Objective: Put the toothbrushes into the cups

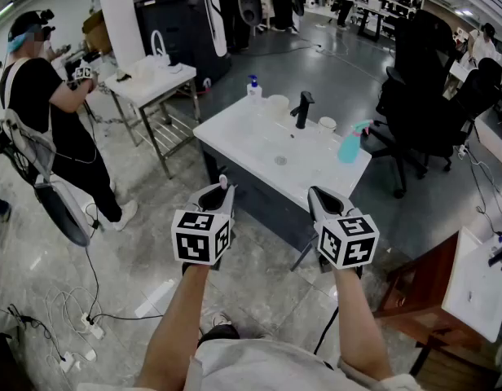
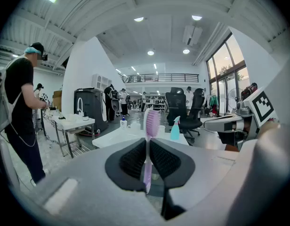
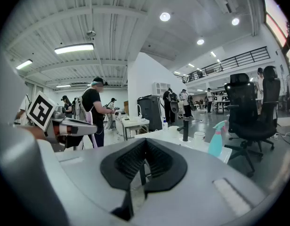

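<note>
While left fingers (image 2: 132,159) pinch toothbrush (image 2: 151,124) upright — bristles above, right fingers (image 3: 160,161) closed, empty.

One purple toothbrush (image 2: 150,126), two white cups (image 1: 277,103) (image 1: 327,124), one black faucet (image 1: 302,109), one pump bottle (image 1: 253,86), one teal spray bottle (image 1: 349,143), one white sink counter (image 1: 235,133) and two black office chairs (image 1: 414,88) (image 1: 477,96) are in view.
</note>
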`<state>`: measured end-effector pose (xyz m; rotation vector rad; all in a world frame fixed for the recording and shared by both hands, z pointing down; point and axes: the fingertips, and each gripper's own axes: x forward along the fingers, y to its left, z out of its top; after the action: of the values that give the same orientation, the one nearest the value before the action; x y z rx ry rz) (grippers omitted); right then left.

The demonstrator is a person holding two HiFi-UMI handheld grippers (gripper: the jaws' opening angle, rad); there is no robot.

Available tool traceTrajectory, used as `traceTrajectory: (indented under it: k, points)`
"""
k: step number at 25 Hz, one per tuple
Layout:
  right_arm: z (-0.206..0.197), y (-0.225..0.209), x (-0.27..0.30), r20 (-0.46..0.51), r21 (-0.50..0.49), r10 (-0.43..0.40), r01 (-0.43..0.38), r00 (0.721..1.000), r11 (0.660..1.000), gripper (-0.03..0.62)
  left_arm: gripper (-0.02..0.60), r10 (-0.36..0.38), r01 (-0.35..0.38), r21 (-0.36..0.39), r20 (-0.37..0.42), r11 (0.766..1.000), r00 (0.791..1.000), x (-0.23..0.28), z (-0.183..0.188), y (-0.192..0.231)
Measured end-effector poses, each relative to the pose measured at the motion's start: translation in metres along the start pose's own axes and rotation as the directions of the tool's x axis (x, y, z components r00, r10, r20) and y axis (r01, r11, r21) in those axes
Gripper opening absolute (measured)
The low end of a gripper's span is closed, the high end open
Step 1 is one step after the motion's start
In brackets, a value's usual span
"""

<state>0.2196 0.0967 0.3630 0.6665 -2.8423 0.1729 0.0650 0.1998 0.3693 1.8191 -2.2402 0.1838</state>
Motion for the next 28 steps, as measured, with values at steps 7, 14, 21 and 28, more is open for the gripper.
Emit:
traceTrajectory:
  k: [7,14,21,28]
  points:
    - [0.001,-0.007,-0.007,0.015,0.021,-0.016,0.015,1.0,1.0,0.002,0.031,-0.002,0.002,0.016,0.001,1.0,1.0,0.001,0.003,-0.009]
    - [-0.001,-0.017,-0.001,0.024,0.02,-0.022,0.021,0.999,1.0,0.003,0.03,-0.006,0.006,0.016,0.005,1.0,1.0,0.014,0.007,-0.013]
    - [0.002,-0.022,0.021,0.021,0.022,-0.031,0.031,0.999,0.999,0.034,0.03,-0.023,0.023,0.013,0.009,1.0,1.0,0.037,0.013,-0.001]
    - [0.006,-0.025,0.065,0.005,0.017,-0.067,0.067,0.998,0.998,0.061,0.03,-0.063,0.063,0.012,0.008,0.998,0.998,0.076,0.023,0.034]
